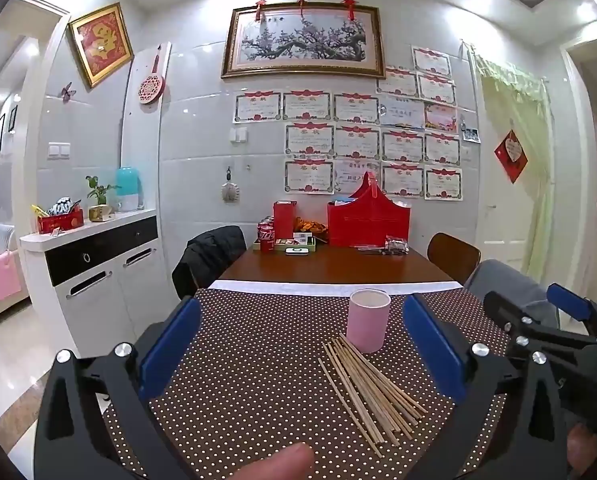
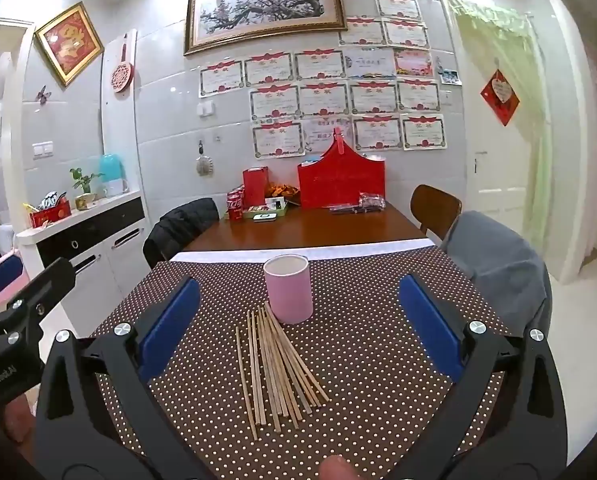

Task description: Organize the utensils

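Start of task, nothing picked up. Chopsticks (image 2: 276,364) lie loose on dotted cloth (image 2: 378,340), tips touching pink cup (image 2: 288,288). Left gripper (image 1: 302,354) and right gripper (image 2: 298,330) both spread, empty. Next: likely pinch sticks, stand in cup.

Chopsticks (image 2: 278,368) lie before cup (image 2: 288,288) on tablecloth (image 2: 378,360)
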Action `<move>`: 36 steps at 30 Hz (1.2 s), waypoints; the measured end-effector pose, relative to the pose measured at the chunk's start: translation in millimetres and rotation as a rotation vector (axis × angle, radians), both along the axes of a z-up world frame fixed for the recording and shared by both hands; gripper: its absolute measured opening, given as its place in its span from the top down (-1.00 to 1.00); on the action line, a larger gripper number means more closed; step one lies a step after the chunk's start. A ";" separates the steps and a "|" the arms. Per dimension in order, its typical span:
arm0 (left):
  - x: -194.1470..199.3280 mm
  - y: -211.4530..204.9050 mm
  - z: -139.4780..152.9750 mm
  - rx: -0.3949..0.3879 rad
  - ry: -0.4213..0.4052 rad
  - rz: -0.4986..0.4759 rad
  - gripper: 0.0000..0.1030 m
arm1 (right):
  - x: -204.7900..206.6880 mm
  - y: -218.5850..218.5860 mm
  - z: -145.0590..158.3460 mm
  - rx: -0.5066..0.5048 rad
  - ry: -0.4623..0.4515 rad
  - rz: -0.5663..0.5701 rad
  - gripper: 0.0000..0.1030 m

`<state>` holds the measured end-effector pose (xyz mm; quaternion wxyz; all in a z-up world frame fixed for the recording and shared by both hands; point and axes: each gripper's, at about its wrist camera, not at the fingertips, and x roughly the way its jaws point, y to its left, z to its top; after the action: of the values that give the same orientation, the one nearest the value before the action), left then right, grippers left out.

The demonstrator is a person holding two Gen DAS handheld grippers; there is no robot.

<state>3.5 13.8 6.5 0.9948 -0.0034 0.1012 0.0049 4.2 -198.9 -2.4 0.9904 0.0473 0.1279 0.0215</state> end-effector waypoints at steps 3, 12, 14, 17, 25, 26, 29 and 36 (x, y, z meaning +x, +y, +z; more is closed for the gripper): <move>0.3 1.8 -0.3 0.004 0.000 0.002 -0.93 | 1.7 -0.9 1.3 0.000 0.000 -0.005 -0.90; 4.4 4.3 -3.2 -0.001 -0.004 0.004 -0.93 | 4.5 -2.2 6.5 -0.018 -0.019 -0.006 -0.90; 8.1 2.7 -4.8 0.001 0.001 0.003 -0.93 | 3.9 -2.2 7.7 -0.019 -0.028 -0.007 -0.90; 11.9 1.5 -7.3 0.006 0.006 0.003 -0.93 | 5.6 -1.5 7.9 -0.019 -0.024 -0.006 -0.90; 9.8 -2.3 -8.0 -0.004 0.011 0.003 -0.93 | 8.3 3.7 7.4 -0.032 -0.027 0.004 -0.90; 10.5 -2.4 -8.3 -0.005 0.013 0.003 -0.93 | 8.6 3.5 7.2 -0.032 -0.026 0.005 -0.90; 11.2 -1.8 -9.1 -0.004 0.016 0.004 -0.93 | 8.7 3.9 7.8 -0.032 -0.028 0.001 -0.90; 10.7 0.9 -7.9 -0.005 0.015 0.012 -0.93 | 8.5 4.4 4.9 -0.035 -0.031 0.008 -0.90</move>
<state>14.3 14.7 -1.4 0.9940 -0.0065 0.1087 0.0108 12.8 -194.5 2.5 0.9929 0.0290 0.1132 0.0238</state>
